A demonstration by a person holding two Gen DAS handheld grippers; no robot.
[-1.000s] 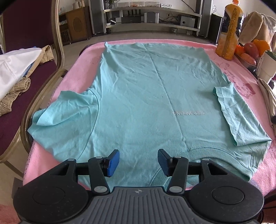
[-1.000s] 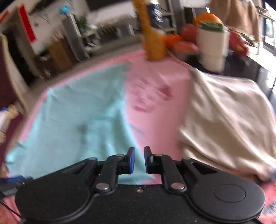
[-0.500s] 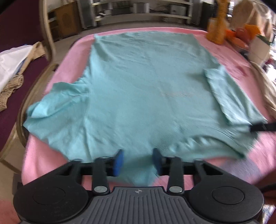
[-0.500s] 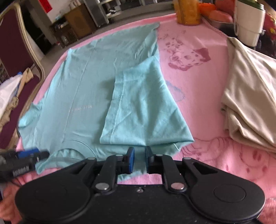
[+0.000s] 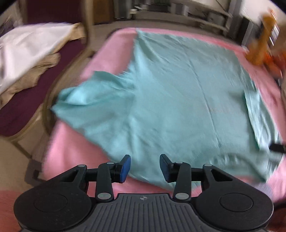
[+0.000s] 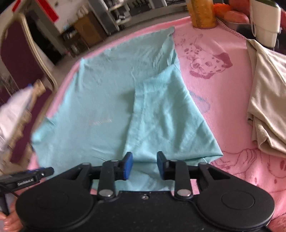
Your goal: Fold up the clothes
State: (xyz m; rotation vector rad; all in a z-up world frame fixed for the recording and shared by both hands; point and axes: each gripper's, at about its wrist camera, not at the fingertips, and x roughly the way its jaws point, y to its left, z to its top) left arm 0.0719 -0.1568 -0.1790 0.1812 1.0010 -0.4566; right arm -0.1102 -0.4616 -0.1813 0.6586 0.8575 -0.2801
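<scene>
T-shirt: we see a teal T-shirt [image 5: 178,100] spread flat over the pink blanket [image 6: 232,100] that covers the tabletop, collar at the near edge, hem toward the far edge.
Right sleeve: the right sleeve [image 6: 166,114] lies folded inward over the shirt's body, its outer fold running along the blanket's dog print.
Left sleeve: the left sleeve [image 5: 93,100] lies rumpled and reaches the tabletop's left edge, beside the chair [image 5: 35,110].
Left gripper: our left gripper [image 5: 144,166] stands wide apart with nothing between its blue pads, above the near edge where the shirt's shoulder meets bare blanket; this view is motion-blurred.
Right gripper: our right gripper [image 6: 144,166] is parted moderately and holds nothing, poised over the near end of the folded sleeve; whether it touches the cloth we cannot tell.
Right side: a beige garment [image 6: 266,107] lies bunched at the right edge of the tabletop, apart from the shirt.
Far right corner: an orange juice bottle [image 6: 203,14] stands there, with a white container [image 6: 264,21] nearby.
Chair load: white and tan clothes [image 5: 30,53] are piled on the chair seat.
</scene>
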